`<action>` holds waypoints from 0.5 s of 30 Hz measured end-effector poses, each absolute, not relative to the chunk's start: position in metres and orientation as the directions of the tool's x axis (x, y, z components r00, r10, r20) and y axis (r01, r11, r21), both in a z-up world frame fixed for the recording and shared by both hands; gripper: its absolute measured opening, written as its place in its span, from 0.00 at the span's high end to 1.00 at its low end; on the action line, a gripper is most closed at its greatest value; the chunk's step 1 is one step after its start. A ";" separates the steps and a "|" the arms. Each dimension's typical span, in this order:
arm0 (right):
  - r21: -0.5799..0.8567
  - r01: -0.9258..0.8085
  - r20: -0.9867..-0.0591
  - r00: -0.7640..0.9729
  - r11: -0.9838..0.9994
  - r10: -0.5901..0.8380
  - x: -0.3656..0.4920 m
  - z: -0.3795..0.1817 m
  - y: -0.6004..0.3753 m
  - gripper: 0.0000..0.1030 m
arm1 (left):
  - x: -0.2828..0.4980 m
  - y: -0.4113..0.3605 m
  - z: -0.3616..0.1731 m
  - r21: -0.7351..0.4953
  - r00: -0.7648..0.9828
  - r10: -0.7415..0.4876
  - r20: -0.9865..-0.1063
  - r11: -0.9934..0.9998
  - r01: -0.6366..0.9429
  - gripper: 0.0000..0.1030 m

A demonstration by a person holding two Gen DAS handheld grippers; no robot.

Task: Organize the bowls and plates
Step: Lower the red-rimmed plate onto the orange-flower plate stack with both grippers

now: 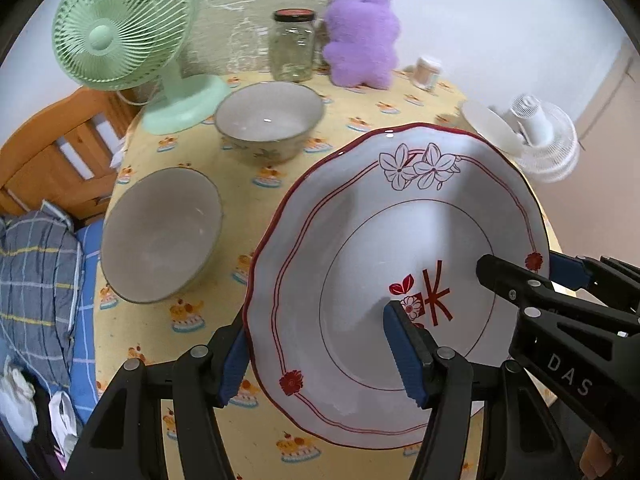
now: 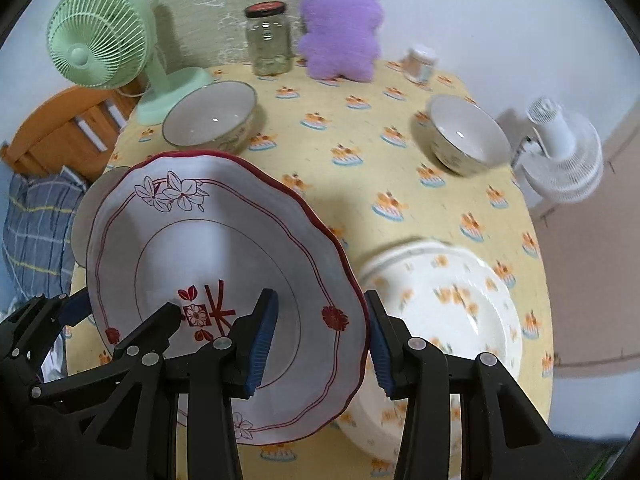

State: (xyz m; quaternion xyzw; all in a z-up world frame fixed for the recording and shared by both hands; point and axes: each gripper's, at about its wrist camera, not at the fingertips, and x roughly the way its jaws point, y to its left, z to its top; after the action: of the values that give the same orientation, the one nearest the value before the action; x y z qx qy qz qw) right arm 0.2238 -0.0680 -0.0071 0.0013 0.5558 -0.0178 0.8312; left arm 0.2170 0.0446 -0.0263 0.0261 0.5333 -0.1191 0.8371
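Plate: white scalloped ceramic plate with red rim and red flower motifs (image 1: 400,280) (image 2: 224,280), tilted and lifted off the yellow cake-print tablecloth (image 1: 340,112) (image 2: 340,128), gripped from both sides. Left gripper (image 1: 320,352) has its blue-padded jaws straddling the plate's 7 o'clock edge, one pad on the back, one on the face, closed onto the rim. Right gripper (image 2: 320,344) does the same at the plate's 4 o'clock edge in its own view, pads clamped on either side of the rim; it shows in the left wrist view at 4 o'clock (image 1: 520,272). Two grey-rimmed ceramic bowls on the cloth in the left view: one at 9 o'clock (image 1: 160,236), one at 11 o'clock (image 1: 268,120). Third bowl at 2 o'clock in the right view (image 2: 468,136). White plate with orange print (image 2: 440,320) lies flat at 4 o'clock in the right view, just beside the held plate. At the back edge: mint-green desk fan (image 1: 124,28), glass jar with red-black lid (image 1: 292,46), purple plush toy (image 1: 360,36), small white jar (image 1: 428,72). White fan (image 1: 540,140) at 3 o'clock, off the table edge.
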 end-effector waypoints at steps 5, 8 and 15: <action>-0.018 0.088 -0.925 0.376 0.996 -0.050 0.201 -0.010 -0.084 0.55 | 0.205 0.031 -0.028 -0.087 0.390 -0.197 -0.899 0.955 0.282 0.39; -0.023 0.113 -0.926 0.373 0.993 -0.063 0.189 -0.012 -0.093 0.55 | 0.197 0.019 -0.031 -0.085 0.377 -0.202 -0.904 0.949 0.304 0.38; 0.004 0.172 -0.935 0.350 0.985 -0.057 0.169 -0.019 -0.134 0.55 | 0.184 -0.018 -0.038 -0.090 0.350 -0.215 -0.912 0.936 0.340 0.39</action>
State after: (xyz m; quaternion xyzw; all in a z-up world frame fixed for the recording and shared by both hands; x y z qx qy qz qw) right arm 0.1688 -0.1344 -0.0190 0.0508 0.5658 -0.0697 0.8200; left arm 0.1844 -0.0182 -0.0375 0.0576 0.5444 -0.1692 0.8196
